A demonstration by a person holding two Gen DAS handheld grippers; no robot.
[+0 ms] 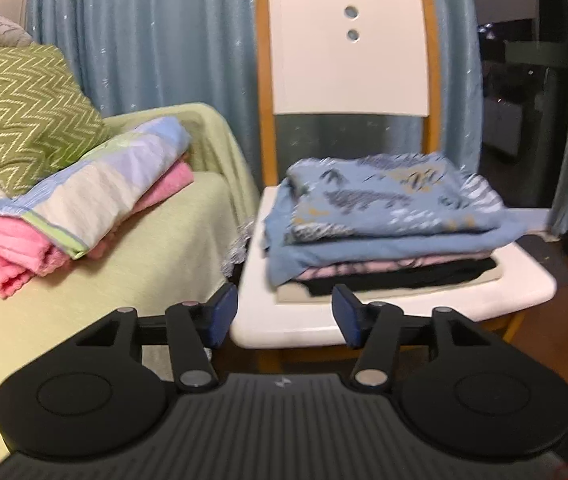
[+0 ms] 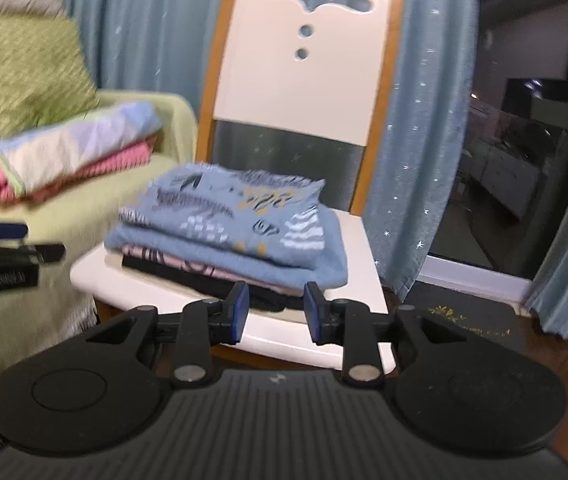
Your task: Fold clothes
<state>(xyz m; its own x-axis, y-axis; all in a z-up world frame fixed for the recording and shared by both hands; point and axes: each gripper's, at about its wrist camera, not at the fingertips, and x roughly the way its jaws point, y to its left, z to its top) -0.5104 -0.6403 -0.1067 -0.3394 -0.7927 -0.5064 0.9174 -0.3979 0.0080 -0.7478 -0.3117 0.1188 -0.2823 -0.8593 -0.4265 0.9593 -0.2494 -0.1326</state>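
A stack of folded clothes sits on the white chair seat (image 1: 523,292): a blue patterned garment (image 1: 383,208) on top, pink and black pieces under it. The stack also shows in the right wrist view (image 2: 228,224) on the chair (image 2: 303,336). My left gripper (image 1: 285,316) is open and empty, just in front of the seat's near edge. My right gripper (image 2: 276,310) is open and empty, close to the stack's front edge. The left gripper shows at the left edge of the right wrist view (image 2: 12,240).
A bed with a light green cover (image 1: 156,248) stands left of the chair. On it lie a folded pink towel (image 1: 0,248), a pastel patchwork cloth (image 1: 96,196) and a green zigzag pillow (image 1: 24,112). Blue curtains (image 1: 156,40) hang behind. A dark window (image 2: 523,140) is at right.
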